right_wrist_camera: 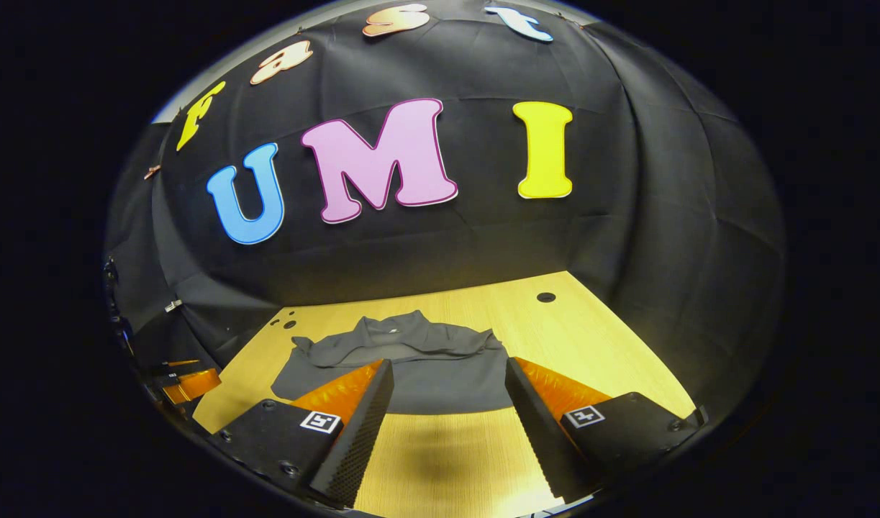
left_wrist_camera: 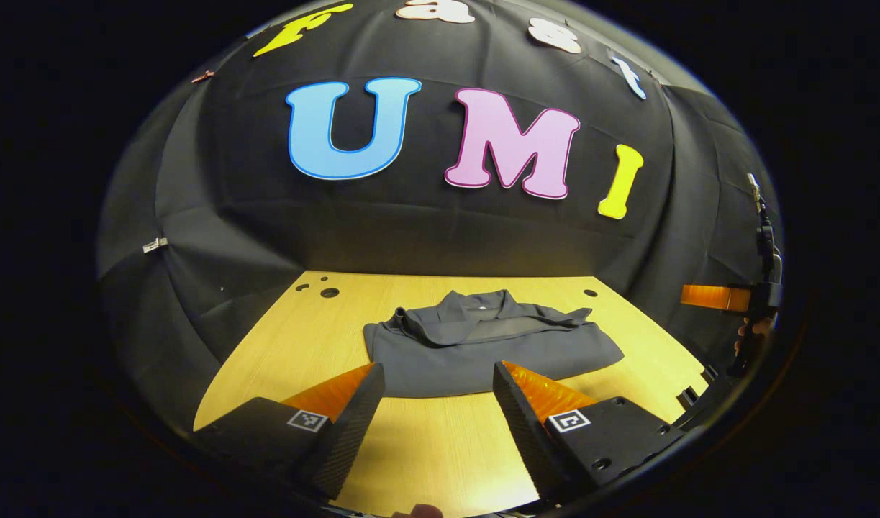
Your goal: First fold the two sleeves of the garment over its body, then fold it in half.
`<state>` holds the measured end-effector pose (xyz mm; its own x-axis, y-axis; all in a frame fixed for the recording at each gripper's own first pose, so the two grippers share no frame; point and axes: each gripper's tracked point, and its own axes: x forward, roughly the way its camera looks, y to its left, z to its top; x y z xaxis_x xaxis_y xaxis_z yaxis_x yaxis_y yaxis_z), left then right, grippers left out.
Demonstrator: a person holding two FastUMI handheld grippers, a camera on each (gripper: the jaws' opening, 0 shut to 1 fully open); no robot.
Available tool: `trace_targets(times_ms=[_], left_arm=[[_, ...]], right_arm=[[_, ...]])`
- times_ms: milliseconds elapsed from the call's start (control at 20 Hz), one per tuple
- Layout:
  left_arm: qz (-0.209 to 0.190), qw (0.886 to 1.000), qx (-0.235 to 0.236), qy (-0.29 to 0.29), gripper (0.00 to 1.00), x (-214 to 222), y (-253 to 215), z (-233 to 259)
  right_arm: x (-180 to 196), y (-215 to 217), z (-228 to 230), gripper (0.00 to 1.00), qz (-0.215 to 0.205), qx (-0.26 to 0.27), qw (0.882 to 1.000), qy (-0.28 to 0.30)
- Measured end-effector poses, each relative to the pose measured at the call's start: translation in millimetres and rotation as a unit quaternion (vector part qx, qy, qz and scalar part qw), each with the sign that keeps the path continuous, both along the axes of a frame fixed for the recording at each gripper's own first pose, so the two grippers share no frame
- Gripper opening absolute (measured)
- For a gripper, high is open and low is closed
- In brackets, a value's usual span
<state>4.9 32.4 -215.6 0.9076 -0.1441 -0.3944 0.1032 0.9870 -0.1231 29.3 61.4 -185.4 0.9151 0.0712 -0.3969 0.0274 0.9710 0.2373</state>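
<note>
A dark grey collared garment lies folded into a compact bundle on the wooden table, its collar toward the far wall. My left gripper hovers open just in front of its near edge, nothing between the fingers. In the right gripper view the same garment lies ahead, and my right gripper is open over its near hem with nothing held. The other gripper and the hand holding it appear at the far right edge of the left gripper view.
The table has small round holes near its back corners. Black cloth walls close in the table on three sides. Bare wood lies between the garment and the near edge.
</note>
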Motion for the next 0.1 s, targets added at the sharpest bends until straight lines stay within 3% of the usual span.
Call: trace_targets(times_ms=[100], left_arm=[[0.000, 1.000, 0.004, -0.005, 0.95, 1.7, -2.3, 3.3]], right_arm=[[5.1, 0.3, 3.6, 0.96, 0.007, 0.000, 1.000, -0.007]])
